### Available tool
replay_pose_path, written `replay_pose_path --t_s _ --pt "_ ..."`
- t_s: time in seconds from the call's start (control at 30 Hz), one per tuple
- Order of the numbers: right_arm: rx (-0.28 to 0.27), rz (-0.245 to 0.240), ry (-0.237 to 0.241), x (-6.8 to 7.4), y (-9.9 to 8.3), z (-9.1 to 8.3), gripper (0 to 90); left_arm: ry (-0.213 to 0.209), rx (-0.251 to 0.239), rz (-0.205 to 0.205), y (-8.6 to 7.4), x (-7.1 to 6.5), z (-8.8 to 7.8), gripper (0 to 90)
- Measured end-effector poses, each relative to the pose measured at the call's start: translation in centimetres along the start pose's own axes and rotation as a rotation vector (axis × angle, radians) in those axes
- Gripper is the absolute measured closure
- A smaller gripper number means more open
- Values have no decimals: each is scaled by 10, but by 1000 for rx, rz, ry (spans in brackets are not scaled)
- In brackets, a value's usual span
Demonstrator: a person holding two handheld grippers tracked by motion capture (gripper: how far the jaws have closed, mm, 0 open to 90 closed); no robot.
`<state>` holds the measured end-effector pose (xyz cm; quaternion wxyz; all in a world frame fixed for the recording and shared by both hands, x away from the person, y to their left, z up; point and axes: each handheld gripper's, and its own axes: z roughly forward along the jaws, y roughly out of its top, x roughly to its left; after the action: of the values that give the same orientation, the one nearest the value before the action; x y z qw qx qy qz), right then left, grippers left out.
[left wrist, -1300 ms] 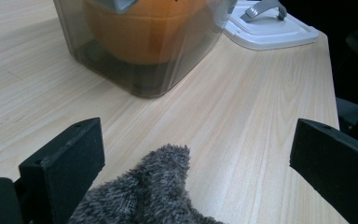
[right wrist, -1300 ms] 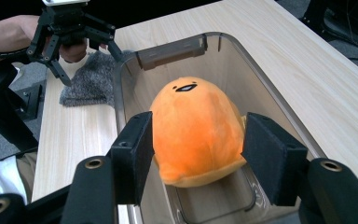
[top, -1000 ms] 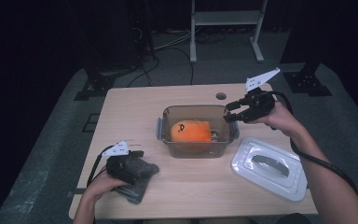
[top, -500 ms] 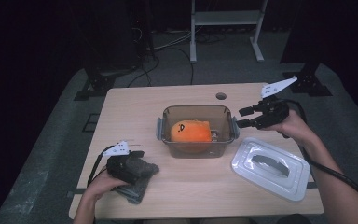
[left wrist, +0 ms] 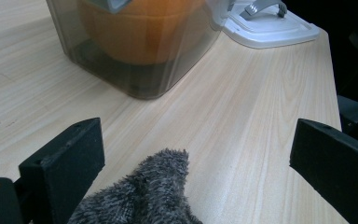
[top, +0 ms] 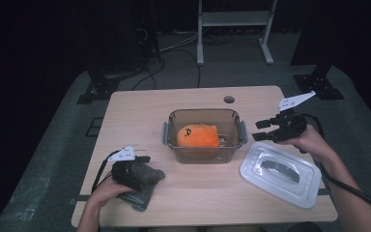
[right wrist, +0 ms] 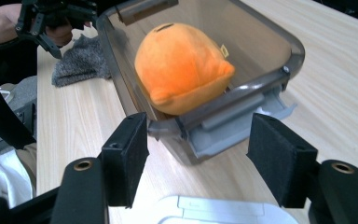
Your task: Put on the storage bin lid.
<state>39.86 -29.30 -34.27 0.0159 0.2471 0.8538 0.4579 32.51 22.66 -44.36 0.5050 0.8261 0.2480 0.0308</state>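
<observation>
Right gripper (top: 262,131) hangs just right of the clear container (top: 204,153), jaws parted after opening further, gripping nothing. Inside the container lies the orange plush (top: 197,136). Its lid (top: 280,173) rests right of it on the bench (top: 135,121). Left gripper (left wrist: 200,154), wide open, sits over a grey cloth (left wrist: 142,198) left of the container.

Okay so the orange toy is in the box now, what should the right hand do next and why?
Probably lower the right tool onto the lid and grip its handle. The orange toy already sits inside the open box, the lid lies flat on the table just beside it, and the tool's jaws, which have just been opening, hold nothing.
</observation>
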Motion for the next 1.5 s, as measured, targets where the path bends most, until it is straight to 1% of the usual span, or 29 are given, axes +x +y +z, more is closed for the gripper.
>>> replay_pose_path --t_s 0.33,0.57,0.7,0.8,0.83,0.97,1.5 --pt "0 27 -4 -1 -18 -1 334 3 4 1 0 -1 0 22" --pt "7 62 -8 -3 -37 -2 325 5 4 4 1 -1 0 22" --pt "6 74 -10 -4 -45 -2 321 6 5 5 1 -1 0 22" --pt "1 78 -12 -5 -49 -2 318 7 5 3 1 -1 0 22" --pt "0 88 -13 -5 -50 -3 315 7 4 2 1 -1 0 22" --pt "0 92 -17 -5 -55 -4 312 8 3 1 1 -1 0 23" --pt "-41 124 -24 -7 -70 -6 307 6 3 -3 0 -1 0 22"
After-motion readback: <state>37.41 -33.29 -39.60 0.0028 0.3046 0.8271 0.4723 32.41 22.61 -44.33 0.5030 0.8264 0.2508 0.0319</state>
